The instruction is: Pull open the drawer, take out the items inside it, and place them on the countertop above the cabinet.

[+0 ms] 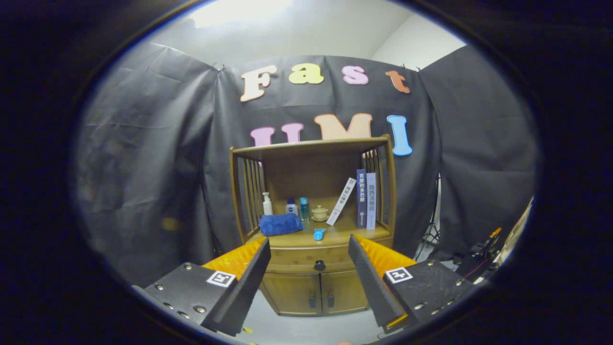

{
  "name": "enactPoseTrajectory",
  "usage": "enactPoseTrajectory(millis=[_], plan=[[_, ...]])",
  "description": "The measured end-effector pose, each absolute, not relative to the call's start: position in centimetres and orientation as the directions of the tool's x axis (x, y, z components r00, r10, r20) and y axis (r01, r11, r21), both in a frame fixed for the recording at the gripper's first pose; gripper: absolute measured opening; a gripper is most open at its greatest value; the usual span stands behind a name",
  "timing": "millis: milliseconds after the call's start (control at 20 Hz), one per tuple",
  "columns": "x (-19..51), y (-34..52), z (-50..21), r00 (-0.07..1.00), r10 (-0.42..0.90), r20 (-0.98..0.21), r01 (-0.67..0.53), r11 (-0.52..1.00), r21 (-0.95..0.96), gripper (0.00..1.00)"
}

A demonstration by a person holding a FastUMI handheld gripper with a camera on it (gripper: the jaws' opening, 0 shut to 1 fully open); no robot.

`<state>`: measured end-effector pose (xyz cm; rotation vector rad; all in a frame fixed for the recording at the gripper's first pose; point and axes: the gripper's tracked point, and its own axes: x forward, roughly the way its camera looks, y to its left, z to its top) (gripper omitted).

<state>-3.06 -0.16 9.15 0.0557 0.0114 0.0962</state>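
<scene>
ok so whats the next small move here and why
Probably ease the tool straight ahead toward the dark drawer knob. The drawer under the countertop looks shut, the knob sits between the open fingers but well beyond them, and nothing is held, so closing the gap comes before any pull.

The gripper [309, 278] was held with its fingers spread wide and empty, well short of the wooden cabinet [313, 225], whose closed drawer [306, 265] and dark knob [319, 265] appeared between them, below a countertop [345, 235] carrying a folded blue towel [280, 224], bottles [292, 207] and books [366, 199].
</scene>
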Motion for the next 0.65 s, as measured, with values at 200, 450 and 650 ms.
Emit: enactPoseTrajectory(millis=[200,450,650], plan=[[-5.0,-0.3,10.8,0.994,0.108,0.011,-0.108,0.994,0.015,0.98],[-5.5,1.0,11.2,0.99,0.139,0.033,-0.14,0.99,0.03,0.98],[-5.7,1.0,10.7,0.989,0.146,0.026,-0.147,0.989,0.027,0.98]])
